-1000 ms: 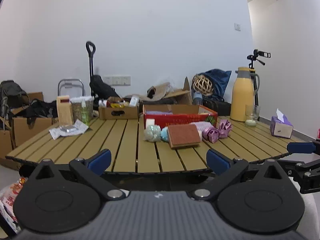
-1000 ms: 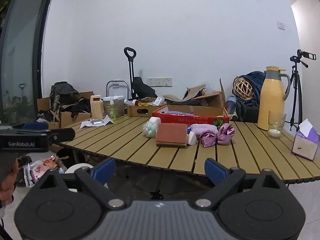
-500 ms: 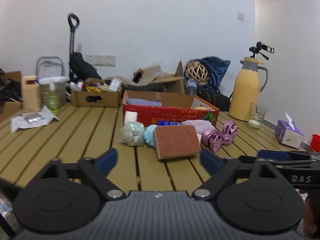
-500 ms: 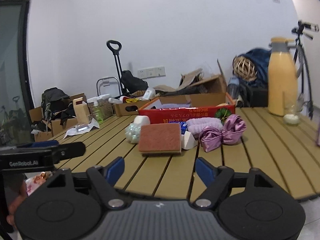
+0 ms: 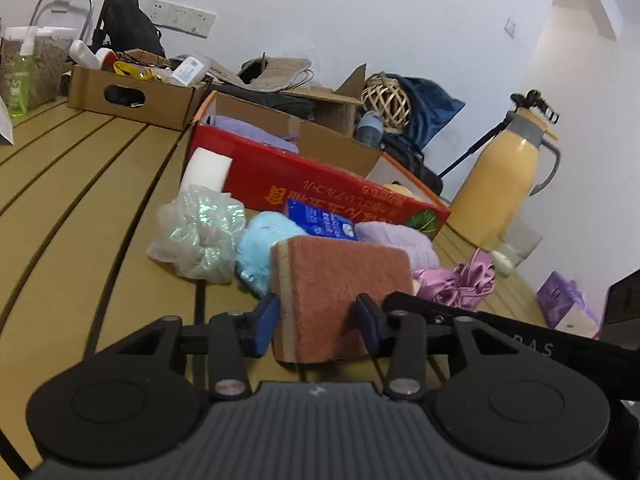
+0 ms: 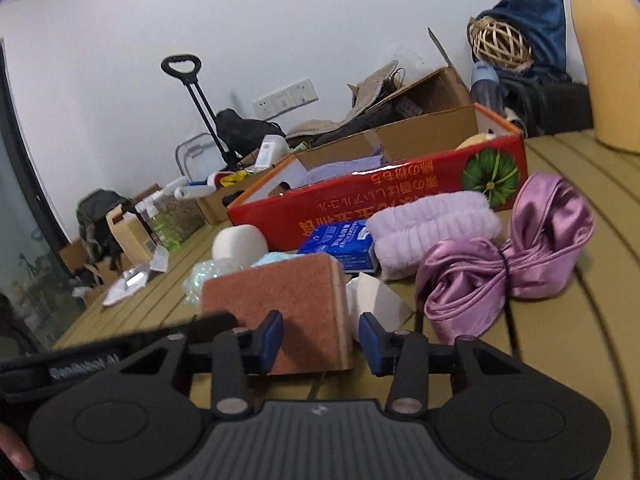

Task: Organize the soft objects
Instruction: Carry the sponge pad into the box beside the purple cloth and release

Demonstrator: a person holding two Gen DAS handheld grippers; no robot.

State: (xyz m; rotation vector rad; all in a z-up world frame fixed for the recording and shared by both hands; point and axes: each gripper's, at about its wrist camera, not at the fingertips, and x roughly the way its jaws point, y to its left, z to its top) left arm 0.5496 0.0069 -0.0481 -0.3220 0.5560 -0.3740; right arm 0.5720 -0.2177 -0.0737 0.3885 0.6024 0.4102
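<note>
Both tongs are observed at the sponge (image 5: pixel 340 284), which lies on the table (image 5: pixel 80 200) before the red box (image 5: pixel 320 184). The left tongs (image 5: pixel 316 320) straddle its near end, parted, no squeeze evident; the right tongs (image 6: pixel 320 338) likewise, with a gap at one pad. A purple cloth (image 5: pixel 248 128) is already boxed. The mesh puff (image 5: pixel 200 232), blue fluff (image 5: pixel 260 244), towel roll (image 6: pixel 432 228) and satin bundle (image 6: pixel 504 272) remain outside, so little is judged complete.

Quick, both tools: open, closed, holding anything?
Left tool: open around the sponge's near edge, not clamped.
Right tool: open around the same sponge, holding nothing.
</note>
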